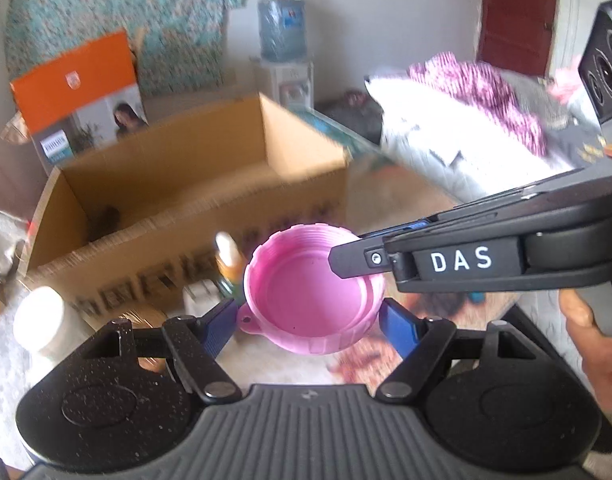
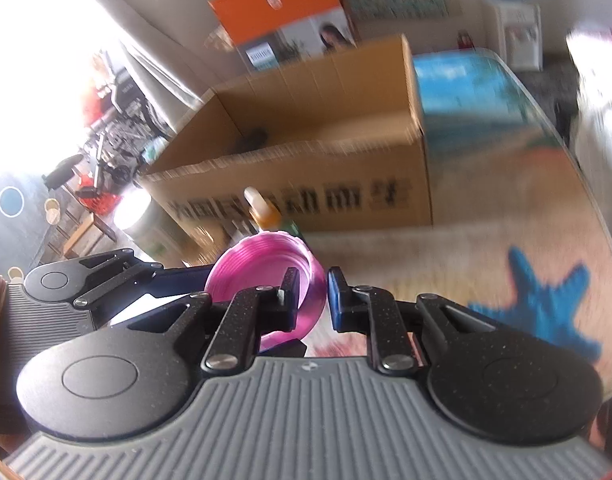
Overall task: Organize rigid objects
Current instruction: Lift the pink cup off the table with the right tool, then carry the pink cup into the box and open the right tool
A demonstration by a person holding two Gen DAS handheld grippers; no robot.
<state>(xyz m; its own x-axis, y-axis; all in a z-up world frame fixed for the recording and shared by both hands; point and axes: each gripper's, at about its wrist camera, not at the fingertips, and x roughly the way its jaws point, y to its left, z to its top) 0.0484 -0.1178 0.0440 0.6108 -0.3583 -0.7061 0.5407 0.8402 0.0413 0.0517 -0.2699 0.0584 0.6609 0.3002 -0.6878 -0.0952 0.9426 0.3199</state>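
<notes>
A round pink plastic lid [image 1: 312, 292] hangs just before the open brown cardboard box [image 1: 178, 184], squeezed across by the left gripper [image 1: 308, 322], rim pinched by the right gripper [image 2: 312, 300]. Uneven pulls could twist it loose short of the box.

Daylit interior, both views fisheye. Right wrist view: a blown-out white glare fills the 10 o'clock quarter, washing out detail there. Motion blur smears the cardboard box [image 2: 306, 152], its printed lettering and the blue starfish print [image 2: 542, 312] at 4 o'clock. Left wrist view: even, soft light and faint shadows; the box [image 1: 178, 196] and white pillow [image 1: 446, 140] are streaked. Straight edges bow toward the rims, and dark corners frame each view.
</notes>
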